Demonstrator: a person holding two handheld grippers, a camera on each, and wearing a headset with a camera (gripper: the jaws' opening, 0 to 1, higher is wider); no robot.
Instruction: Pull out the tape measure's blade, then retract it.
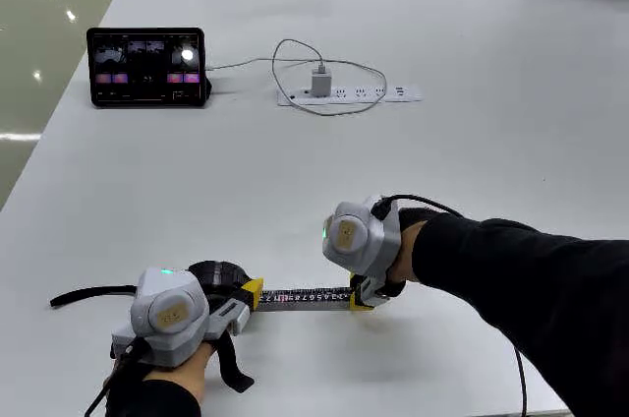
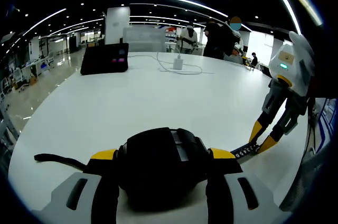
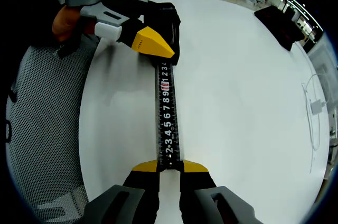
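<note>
1. Tape measure case [image 2: 161,163], black and rounded, sits on the white table [image 1: 491,92] near the person's edge, at the left of the head view.
2. The left gripper [image 1: 236,294] has the case between its two yellow-tipped fingers [image 2: 103,154], one pressed to each side, so it is clamped on the case.
3. A black strap [image 1: 88,293] trails from the case and lies flat on the table on its far side from the blade.
4. The blade [image 3: 167,118] extends a short way out of the case and lies flat on the table in a straight line, printed numbers facing up.
5. The right gripper [image 3: 169,167] is at the blade's free end, its yellow fingertips closed together on the tip and resting low at the table.
6. The two grippers face each other along the blade, near one another but apart.
7. Far across the table, well away from the work, a tablet [image 1: 147,66] stands propped with its screen lit.
8. Beside it lies a white power strip [image 1: 378,93] with a charger [image 1: 321,81] plugged in, and a looping cable [image 1: 285,53] runs toward the tablet.
</note>
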